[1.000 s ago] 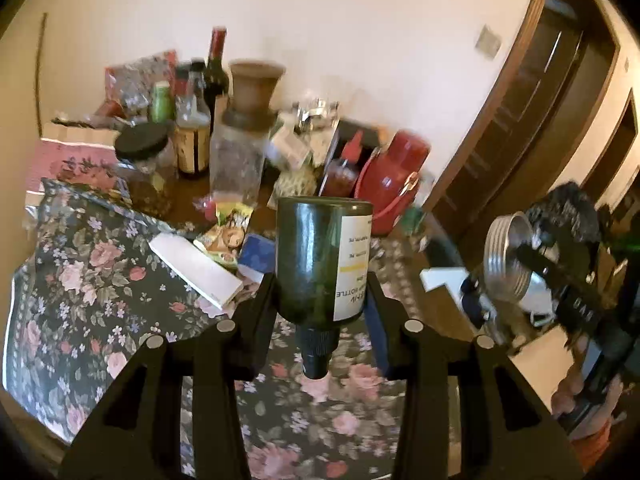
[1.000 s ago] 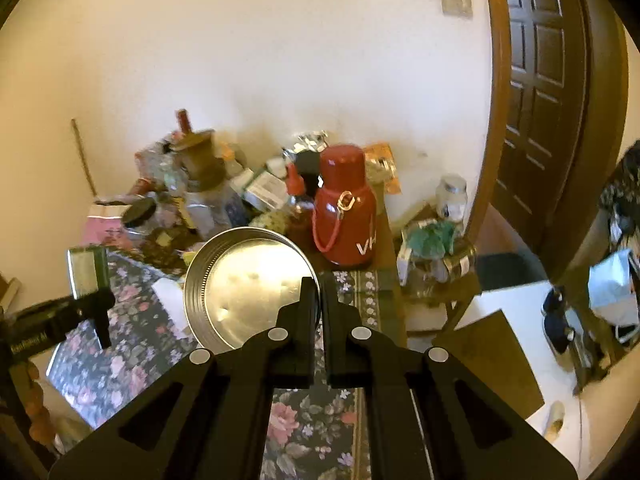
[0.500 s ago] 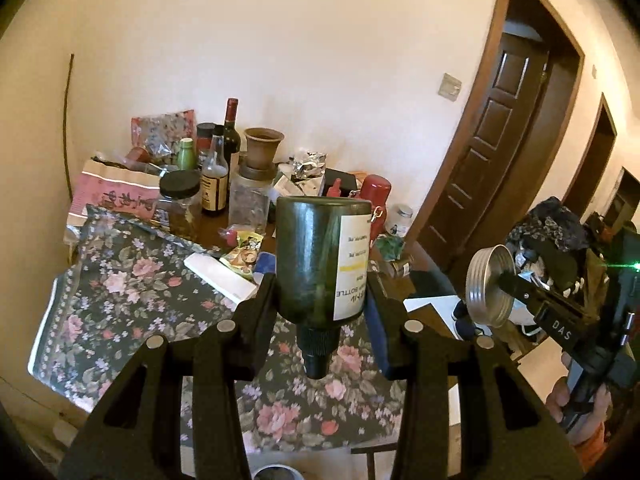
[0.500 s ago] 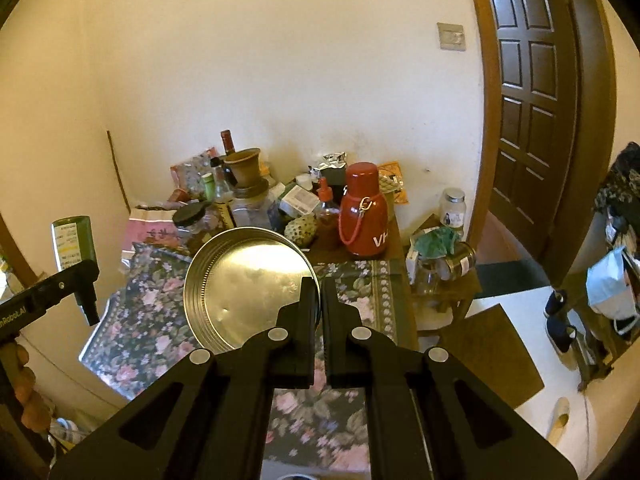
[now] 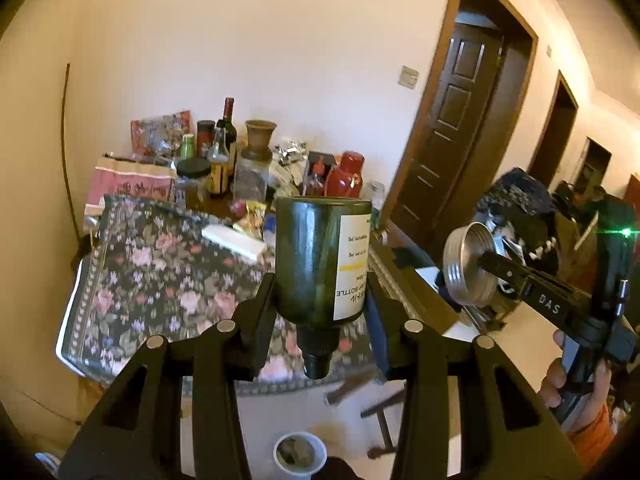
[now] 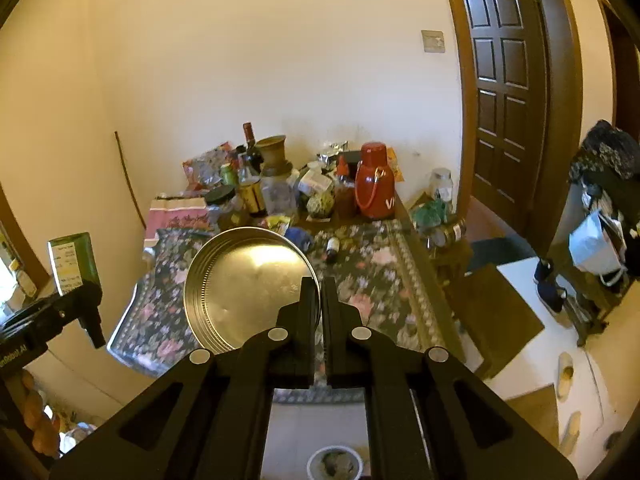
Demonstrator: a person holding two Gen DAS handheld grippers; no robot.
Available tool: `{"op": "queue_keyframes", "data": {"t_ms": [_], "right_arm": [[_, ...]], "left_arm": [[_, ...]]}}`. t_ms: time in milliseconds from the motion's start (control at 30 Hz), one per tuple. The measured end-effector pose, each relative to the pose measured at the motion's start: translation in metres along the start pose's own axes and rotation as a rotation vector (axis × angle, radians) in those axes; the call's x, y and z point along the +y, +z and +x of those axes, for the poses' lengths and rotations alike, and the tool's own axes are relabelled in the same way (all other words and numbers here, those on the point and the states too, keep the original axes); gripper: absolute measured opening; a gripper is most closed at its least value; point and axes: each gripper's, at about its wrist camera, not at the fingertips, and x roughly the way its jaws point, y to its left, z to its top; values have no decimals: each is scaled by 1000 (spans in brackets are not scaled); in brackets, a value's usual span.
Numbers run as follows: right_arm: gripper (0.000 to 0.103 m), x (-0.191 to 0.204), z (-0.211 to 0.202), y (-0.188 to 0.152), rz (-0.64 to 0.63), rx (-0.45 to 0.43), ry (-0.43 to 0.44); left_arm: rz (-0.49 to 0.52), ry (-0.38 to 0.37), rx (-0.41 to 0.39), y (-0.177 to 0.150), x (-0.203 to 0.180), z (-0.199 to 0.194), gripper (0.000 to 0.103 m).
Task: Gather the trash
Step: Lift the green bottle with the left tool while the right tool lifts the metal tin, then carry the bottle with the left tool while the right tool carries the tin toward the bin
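Observation:
My left gripper [image 5: 320, 300] is shut on a dark green glass bottle [image 5: 316, 260] with a white and yellow label, held upside down with its black cap toward the camera. In the right wrist view the same bottle [image 6: 74, 262] shows at the far left in that gripper. My right gripper [image 6: 319, 288] is shut on the rim of a round silver metal lid [image 6: 248, 284], whose hollow side faces the camera. From the left wrist view the lid [image 5: 470, 268] hangs at the right, off the table's side.
A table with a floral cloth [image 6: 376, 276] carries bottles, jars, a red thermos [image 6: 374, 192], snack packets and a white box [image 5: 234, 238] along the wall. A small white bin [image 5: 299, 454] with rubbish stands on the floor below. A brown door [image 6: 508, 92] and a cluttered rack [image 6: 600, 208] are at the right.
Both grippers have drawn back from the table and risen a little, each keeping its object. The table looks smaller and farther, and the floor bin has come into view.

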Motion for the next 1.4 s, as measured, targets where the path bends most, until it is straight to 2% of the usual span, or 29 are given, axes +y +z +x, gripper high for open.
{"op": "queue_keyframes", "data": {"t_ms": [167,300,567,800,967,1200,1400], "right_arm": [[3,12,-19,-33,17,29,-15],[3,13,-25,-58,23,87,-24],[3,-1,-13,-106,7,220,-41],[3,-25,20,-144,-20,320,-49],[3,-43,60,-184,-7,413,-43],[3,-61,122,-248,38,555,-24],[3,-66,180,-306,23,655,-12]], "left_arm": [[22,-27,32,-33,5,-24,41],[29,-38,75,-53,3,-30,41],[11,-29,175,-91,-4,-15,41],[-24,7,297,-135,-4,31,41],[-37,27,377,-176,-2,77,41],[-84,61,480,-247,14,137,41],[-123,93,567,-311,39,184,41]]}}
